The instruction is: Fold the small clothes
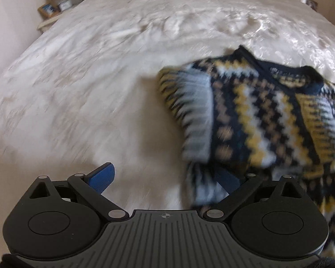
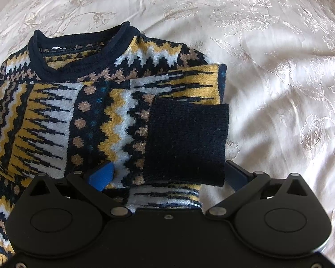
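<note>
My left gripper (image 1: 165, 176) hangs spread wide above the white embroidered bedspread (image 1: 82, 84), gripping nothing. My right gripper (image 2: 170, 172) gapes too, straddling the navy cuff (image 2: 185, 143) of the navy, yellow and white zigzag-knit sweater (image 2: 82, 111), lying sleeves folded inward mid-bed. Its collar label (image 2: 58, 47) reads "semir".

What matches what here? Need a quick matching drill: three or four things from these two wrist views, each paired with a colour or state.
Things:
1. sweater collar
2. sleeve cuff
3. bedspread
4. right gripper

Descriptions:
A. cream, with embroidered flowers
B. open, jaws on either side of the cuff
C. plain dark navy, folded across the sweater front
D. dark rim with a white label inside

Pairs: 1-D, 2-C, 3-A, 4-B
</note>
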Demonstrator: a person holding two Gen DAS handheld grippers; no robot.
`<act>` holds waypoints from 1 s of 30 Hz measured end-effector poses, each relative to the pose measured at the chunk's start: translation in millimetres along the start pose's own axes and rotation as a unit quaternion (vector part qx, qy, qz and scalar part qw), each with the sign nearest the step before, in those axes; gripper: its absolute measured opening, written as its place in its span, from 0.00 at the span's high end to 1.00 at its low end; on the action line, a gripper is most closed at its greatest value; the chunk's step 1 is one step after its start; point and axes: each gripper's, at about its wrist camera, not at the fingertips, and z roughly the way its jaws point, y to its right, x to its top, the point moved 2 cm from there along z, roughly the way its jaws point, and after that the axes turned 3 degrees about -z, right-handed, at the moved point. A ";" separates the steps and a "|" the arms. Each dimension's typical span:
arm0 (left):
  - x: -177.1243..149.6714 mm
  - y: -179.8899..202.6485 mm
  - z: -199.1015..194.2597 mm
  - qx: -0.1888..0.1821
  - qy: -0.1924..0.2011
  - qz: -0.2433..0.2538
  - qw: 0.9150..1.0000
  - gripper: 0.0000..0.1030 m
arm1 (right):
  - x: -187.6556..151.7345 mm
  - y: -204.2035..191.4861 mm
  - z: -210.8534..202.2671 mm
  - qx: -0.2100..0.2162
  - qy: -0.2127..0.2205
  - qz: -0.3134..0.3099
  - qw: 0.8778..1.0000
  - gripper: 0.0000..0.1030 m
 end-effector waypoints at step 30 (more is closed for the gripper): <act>-6.1 30.5 -31.9 -0.021 -0.001 -0.009 1.000 0.01 | -2.9 11.1 -18.1 0.068 0.036 0.049 0.996 0.00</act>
